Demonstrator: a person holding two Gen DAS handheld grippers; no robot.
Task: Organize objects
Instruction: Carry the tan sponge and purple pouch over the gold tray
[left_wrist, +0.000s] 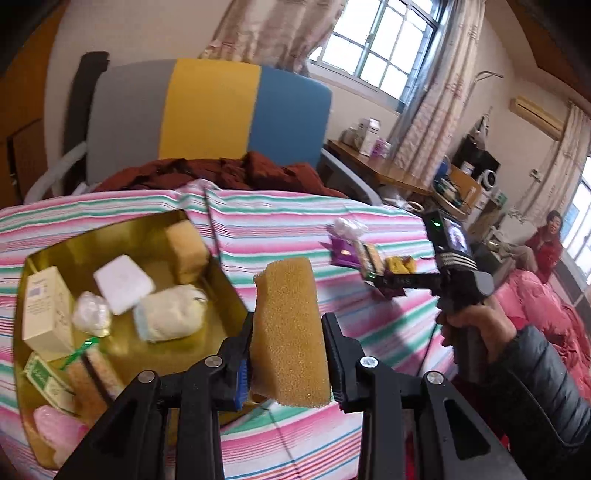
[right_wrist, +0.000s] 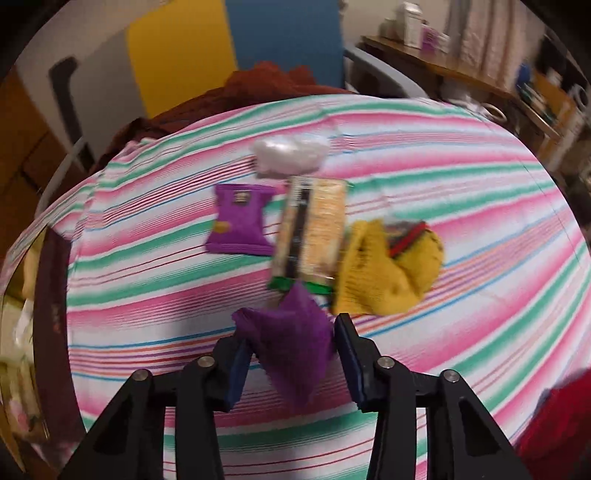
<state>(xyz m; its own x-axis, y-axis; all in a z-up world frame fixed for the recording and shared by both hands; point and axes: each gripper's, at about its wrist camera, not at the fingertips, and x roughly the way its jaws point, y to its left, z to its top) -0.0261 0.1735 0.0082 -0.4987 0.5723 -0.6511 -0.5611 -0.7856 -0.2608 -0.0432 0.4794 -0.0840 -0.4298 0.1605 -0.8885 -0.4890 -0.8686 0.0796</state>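
Daylight from the window (left_wrist: 384, 40) glares white; the right wrist view is dimmer and motion-blurred. Both bend and darken at the corners.

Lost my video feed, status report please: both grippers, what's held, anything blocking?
Left gripper shut on tan sponge, beside gold tray. Right gripper clamping dark purple packet. Snacks, yellow sock still on cloth. Nothing blocking.

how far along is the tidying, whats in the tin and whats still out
Done: the gold tin already holds boxes, wrapped bundles and a sponge. In hand: left gripper grips a sponge; right gripper pinches a purple packet. Left: another purple packet, snack bar, yellow sock, white bundle.
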